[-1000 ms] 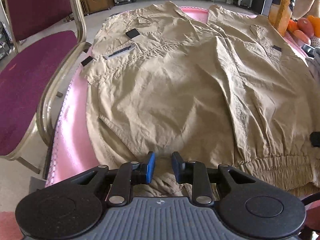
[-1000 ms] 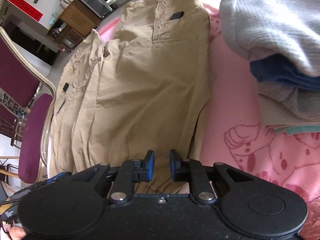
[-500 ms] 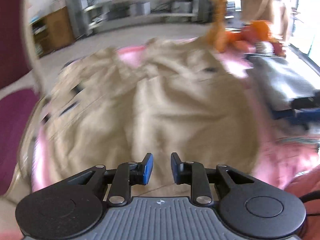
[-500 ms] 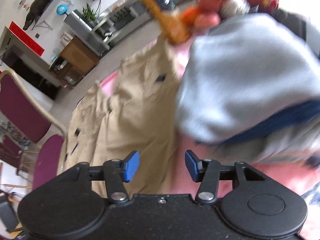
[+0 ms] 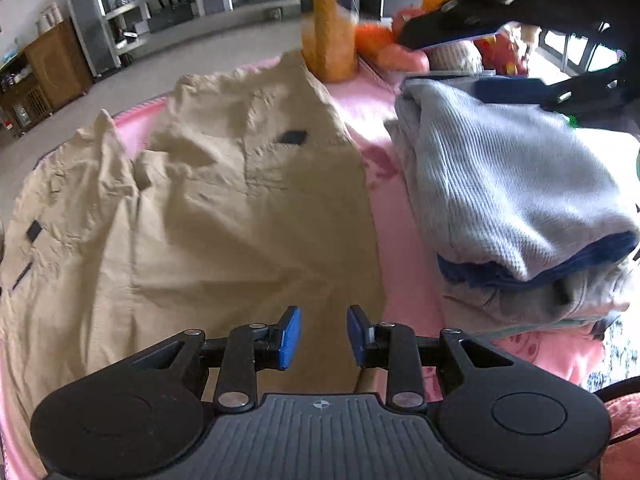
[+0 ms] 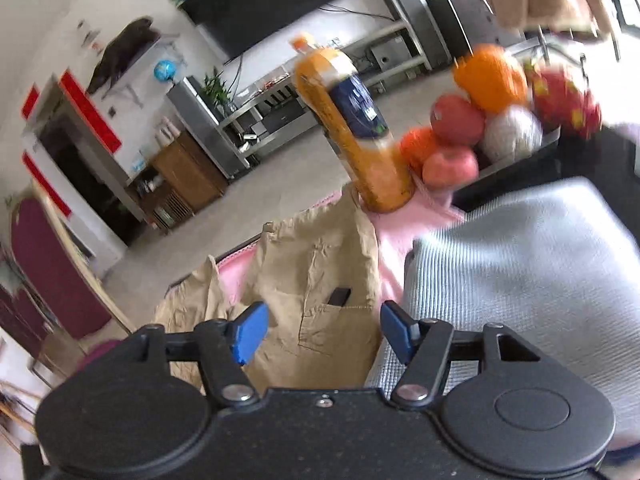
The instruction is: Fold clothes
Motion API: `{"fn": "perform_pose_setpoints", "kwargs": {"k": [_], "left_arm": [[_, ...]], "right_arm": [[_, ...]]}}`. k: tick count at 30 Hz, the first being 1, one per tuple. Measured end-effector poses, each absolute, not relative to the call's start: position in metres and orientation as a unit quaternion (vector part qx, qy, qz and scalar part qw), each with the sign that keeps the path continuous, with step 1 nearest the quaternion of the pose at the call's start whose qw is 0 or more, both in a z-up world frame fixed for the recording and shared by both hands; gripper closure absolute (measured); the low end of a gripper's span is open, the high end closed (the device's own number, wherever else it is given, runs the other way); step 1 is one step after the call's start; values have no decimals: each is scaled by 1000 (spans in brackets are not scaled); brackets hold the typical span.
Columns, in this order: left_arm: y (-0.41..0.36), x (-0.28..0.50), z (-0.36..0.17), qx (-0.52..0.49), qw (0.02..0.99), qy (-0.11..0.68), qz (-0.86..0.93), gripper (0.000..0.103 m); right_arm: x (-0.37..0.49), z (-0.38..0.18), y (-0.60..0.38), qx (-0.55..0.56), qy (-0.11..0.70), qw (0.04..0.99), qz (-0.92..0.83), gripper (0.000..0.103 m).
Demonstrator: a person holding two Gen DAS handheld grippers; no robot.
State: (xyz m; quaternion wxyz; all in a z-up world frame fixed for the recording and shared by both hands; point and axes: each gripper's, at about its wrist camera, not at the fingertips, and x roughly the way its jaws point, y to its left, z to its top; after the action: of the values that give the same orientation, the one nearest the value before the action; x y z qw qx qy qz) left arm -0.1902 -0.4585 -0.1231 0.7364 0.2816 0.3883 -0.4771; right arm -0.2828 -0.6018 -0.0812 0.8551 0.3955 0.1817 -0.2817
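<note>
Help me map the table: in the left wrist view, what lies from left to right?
Khaki garment → bare strip of pink blanket → stack of folded clothes with the grey knit on top.

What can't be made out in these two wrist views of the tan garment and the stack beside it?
- Tan cotton garment: near hem hidden by the left gripper, left view.
- Folded grey knit pile: lower layers covered by the top piece; far edge behind the right gripper's body.
- Orange bottle and fruit: motion blur, right view; label unreadable.
- Right gripper, jaws opening: hides the garment's lower part.
</note>
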Motion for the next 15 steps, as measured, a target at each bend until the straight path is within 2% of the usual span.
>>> {"fn": "perform_pose_setpoints", "kwargs": {"k": [3,7,15], "left_arm": [[-471,-188,-129,287,729,397,-478,73],[-491,-191,-134,280,719,412,-484,73],[-513,-203,-153,335,712,405,-466,73]], "right_arm": [[-289,-107,-618,456,178,829,-271,45],[-300,-112,-627,470,167,820,-282,45],[-305,-119,-638,507,147,804,-276,45]]}}
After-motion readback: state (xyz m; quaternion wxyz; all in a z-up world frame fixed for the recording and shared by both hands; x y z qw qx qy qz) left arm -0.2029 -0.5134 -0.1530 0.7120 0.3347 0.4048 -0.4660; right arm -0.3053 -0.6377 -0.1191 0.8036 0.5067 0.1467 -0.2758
